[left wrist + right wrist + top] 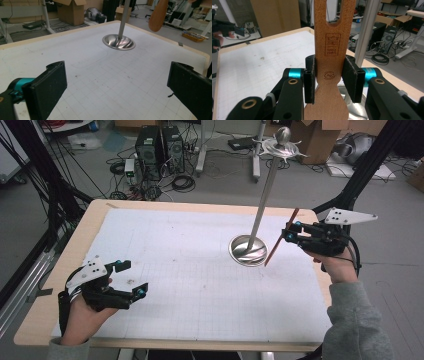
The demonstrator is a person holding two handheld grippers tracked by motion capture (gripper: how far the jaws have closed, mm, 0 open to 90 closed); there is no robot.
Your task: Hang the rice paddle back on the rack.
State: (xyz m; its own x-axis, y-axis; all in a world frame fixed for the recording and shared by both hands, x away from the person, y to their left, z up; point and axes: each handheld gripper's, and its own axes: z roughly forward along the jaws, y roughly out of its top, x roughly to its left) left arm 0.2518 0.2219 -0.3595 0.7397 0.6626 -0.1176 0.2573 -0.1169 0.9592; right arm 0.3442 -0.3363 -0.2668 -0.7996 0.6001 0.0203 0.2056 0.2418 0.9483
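The right gripper (291, 231) has its jaws closed on a wooden spatula (332, 50), with the pads pressing on both edges near the neck. The spatula hangs tilted just beside the pole of the metal stand (265, 195), and its lower end is above the rim of the stand's round base (248, 251). The slot in the blade, seen in the right gripper view, is probably meant for a hook at the top of the stand (280, 147). To do this step well, I think the spatula should go up along the pole without knocking it, because the stand may tip. The grip should remain firm so the blade does not turn. The left gripper (131, 279) is wide open and holds nothing, far from the stand, near the table (60, 270) edge.
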